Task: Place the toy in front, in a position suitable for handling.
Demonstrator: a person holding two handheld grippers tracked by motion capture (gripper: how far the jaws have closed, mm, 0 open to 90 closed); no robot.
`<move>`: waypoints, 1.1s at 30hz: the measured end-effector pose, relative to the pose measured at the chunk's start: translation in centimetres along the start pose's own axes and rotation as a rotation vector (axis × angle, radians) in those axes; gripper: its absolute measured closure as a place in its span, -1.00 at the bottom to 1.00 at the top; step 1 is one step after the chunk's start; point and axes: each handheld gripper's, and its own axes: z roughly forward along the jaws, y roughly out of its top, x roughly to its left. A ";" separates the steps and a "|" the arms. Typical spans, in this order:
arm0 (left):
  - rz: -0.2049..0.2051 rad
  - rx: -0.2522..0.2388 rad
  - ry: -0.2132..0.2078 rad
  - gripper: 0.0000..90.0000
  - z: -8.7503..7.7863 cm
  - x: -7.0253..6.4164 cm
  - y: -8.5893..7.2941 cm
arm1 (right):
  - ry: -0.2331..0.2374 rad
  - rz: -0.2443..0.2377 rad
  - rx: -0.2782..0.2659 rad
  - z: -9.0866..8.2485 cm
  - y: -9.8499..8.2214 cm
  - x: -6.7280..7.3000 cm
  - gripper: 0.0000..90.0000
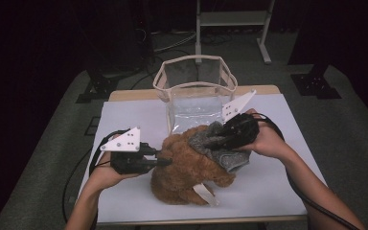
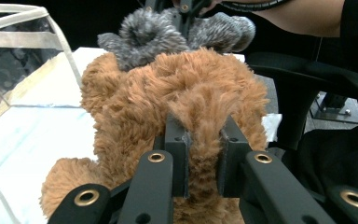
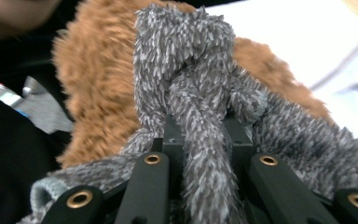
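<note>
High view: the brown fleece (image 1: 187, 165) lies mid-surface (image 1: 134, 120), the left claw (image 1: 165, 162) biting it at 9 o'clock. The right claw (image 1: 220, 139) clamps the grey fleece (image 1: 206, 141) at 1 o'clock. Left gripper view: claw (image 2: 204, 140) pinching brown pile. Right gripper view: claw (image 3: 204, 135) pinching a grey fold.

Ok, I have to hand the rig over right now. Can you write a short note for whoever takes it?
Left gripper: shut on a fold of the brown fluffy garment, pinching it from the left side.
Right gripper: shut on the grey fuzzy fabric, which lies on top of the brown one.
Both pieces sit bunched mid-table on the white mat. The clear bag stands open just behind them, with nothing visible inside.
Done: both fabrics gripped.
Left, probably: separate the grey piece from the brown and move them toward the bag.
</note>
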 end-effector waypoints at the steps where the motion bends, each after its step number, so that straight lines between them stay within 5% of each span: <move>1: 0.002 0.000 -0.004 0.74 0.2 0.0 0.1 | 0.000 0.000 0.000 0.0 0.0 0.0 0.66; 6: 0.015 0.006 -0.028 0.74 1.1 0.1 0.7 | -0.030 -0.029 -0.060 -0.7 1.9 0.6 0.66; 9: 0.020 0.013 -0.028 0.74 1.2 0.1 0.7 | -0.030 -0.058 -0.035 0.3 2.7 0.9 0.66; 14: 0.007 0.006 -0.012 0.74 0.6 0.3 0.3 | 0.012 -0.005 -0.025 0.3 0.1 0.2 0.66; 18: -0.003 -0.005 -0.017 0.74 0.8 0.4 0.3 | -0.036 0.075 -0.013 -1.3 -3.0 -0.8 0.66; 23: 0.008 0.012 -0.021 0.74 1.7 0.6 0.9 | -0.026 0.036 -0.069 -1.6 -1.5 0.0 0.66; 28: 0.009 0.026 -0.024 0.74 2.3 1.0 1.2 | 0.025 -0.027 -0.083 -0.1 0.0 1.2 0.66; 33: -0.008 0.019 -0.019 0.73 2.3 1.2 1.0 | 0.050 0.066 -0.080 0.0 -3.3 -0.2 0.66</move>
